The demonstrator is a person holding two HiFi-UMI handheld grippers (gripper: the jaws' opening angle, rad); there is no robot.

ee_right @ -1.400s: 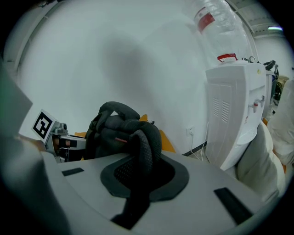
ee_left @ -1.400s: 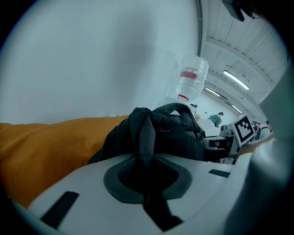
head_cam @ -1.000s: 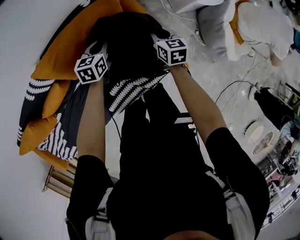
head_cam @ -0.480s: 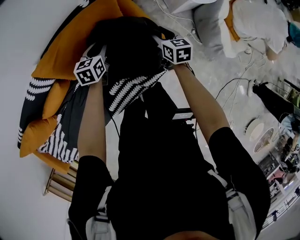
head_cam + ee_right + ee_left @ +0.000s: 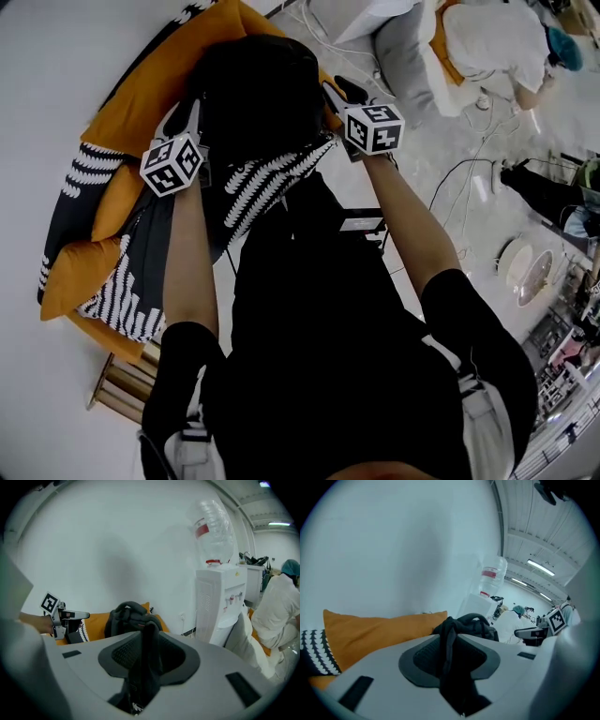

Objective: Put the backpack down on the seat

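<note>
Over on the left, the left tool (image 5: 185,114) sits just off the side of the black fabric backpack (image 5: 258,94). Its jaws are apart and have just closed in a touch, with a thin black strap (image 5: 449,667) lying loose between them. The backpack rests on the orange cushioned seat (image 5: 131,103), above a black-and-white patterned throw (image 5: 267,178). The right tool (image 5: 337,91) is at the pack's right edge and it's the same deal: jaws spread, just eased inward, second black strap (image 5: 145,667) slack in the gap.

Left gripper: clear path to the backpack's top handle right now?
Probably yes: the top handle sits just ahead of the left gripper, unobstructed. But its jaws, just opened, have a black strap draped between them.
</note>
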